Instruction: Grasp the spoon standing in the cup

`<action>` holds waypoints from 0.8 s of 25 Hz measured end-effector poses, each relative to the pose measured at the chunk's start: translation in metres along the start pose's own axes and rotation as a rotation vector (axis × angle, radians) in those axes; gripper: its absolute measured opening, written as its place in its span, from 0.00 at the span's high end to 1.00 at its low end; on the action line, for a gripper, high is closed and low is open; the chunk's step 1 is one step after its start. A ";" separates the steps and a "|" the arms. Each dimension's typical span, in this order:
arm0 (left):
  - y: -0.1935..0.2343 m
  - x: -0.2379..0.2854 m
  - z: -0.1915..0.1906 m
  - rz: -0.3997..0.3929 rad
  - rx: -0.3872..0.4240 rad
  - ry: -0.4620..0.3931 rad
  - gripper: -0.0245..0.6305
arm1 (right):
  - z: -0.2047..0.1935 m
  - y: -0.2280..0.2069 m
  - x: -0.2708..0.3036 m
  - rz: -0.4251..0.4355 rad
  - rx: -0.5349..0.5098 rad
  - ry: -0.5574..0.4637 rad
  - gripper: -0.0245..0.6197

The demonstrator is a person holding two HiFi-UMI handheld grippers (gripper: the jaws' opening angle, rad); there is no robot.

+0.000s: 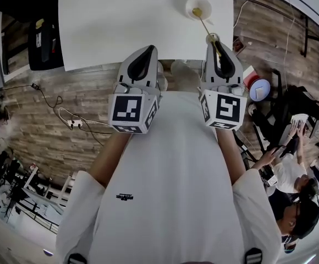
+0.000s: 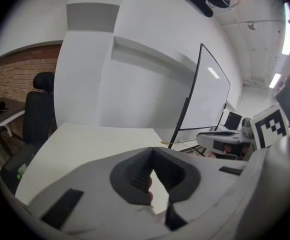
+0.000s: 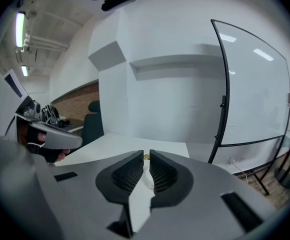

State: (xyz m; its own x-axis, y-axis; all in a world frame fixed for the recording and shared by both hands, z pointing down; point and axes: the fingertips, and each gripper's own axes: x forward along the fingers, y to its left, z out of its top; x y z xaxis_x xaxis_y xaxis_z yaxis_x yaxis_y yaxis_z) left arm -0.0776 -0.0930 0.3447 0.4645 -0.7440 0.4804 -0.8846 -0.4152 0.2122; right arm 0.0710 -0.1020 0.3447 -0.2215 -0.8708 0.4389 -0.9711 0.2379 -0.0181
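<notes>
A white cup (image 1: 197, 7) stands at the far right of the white table (image 1: 121, 21). A thin golden spoon (image 1: 205, 25) leans out of it toward me. My right gripper (image 1: 214, 42) sits at the handle's near end, with the handle running in between its jaws. In the right gripper view the jaws stand almost together, with a golden bit of the spoon (image 3: 145, 157) at my right gripper's (image 3: 146, 154) tips; the cup is hidden there. My left gripper (image 1: 148, 51) hovers over the table's near edge, away from the cup. My left gripper (image 2: 152, 152) is shut and empty.
A red and a blue-white round object (image 1: 257, 87) lie on the wooden floor to the right. People sit at the lower right (image 1: 291, 169). Cables and a plug strip (image 1: 74, 122) lie on the floor to the left. A black chair (image 2: 37, 114) stands by the table, and a glass board (image 2: 205, 94) behind it.
</notes>
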 end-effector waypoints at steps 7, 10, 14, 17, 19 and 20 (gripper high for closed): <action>-0.004 -0.008 0.021 0.011 0.024 -0.055 0.95 | 0.023 -0.006 -0.027 0.024 -0.020 -0.031 0.90; -0.008 -0.011 0.031 0.010 0.036 -0.076 0.95 | 0.026 -0.012 -0.033 0.037 -0.007 -0.061 0.90; -0.015 -0.010 0.042 0.005 0.053 -0.100 0.95 | 0.032 -0.018 -0.035 0.062 -0.034 -0.085 0.90; -0.020 -0.010 0.048 0.008 0.056 -0.118 0.95 | 0.040 -0.026 -0.039 0.083 -0.038 -0.104 0.90; -0.024 -0.008 0.051 0.009 0.058 -0.124 0.95 | 0.045 -0.032 -0.041 0.094 -0.032 -0.116 0.90; -0.025 -0.007 0.053 0.008 0.060 -0.129 0.95 | 0.047 -0.035 -0.041 0.100 -0.030 -0.120 0.90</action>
State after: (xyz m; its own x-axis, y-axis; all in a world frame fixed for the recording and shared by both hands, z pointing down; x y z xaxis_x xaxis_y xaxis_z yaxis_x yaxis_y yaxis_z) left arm -0.0561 -0.1054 0.2908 0.4621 -0.8070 0.3678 -0.8861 -0.4366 0.1553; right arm 0.1101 -0.0953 0.2851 -0.3273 -0.8870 0.3259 -0.9412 0.3367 -0.0287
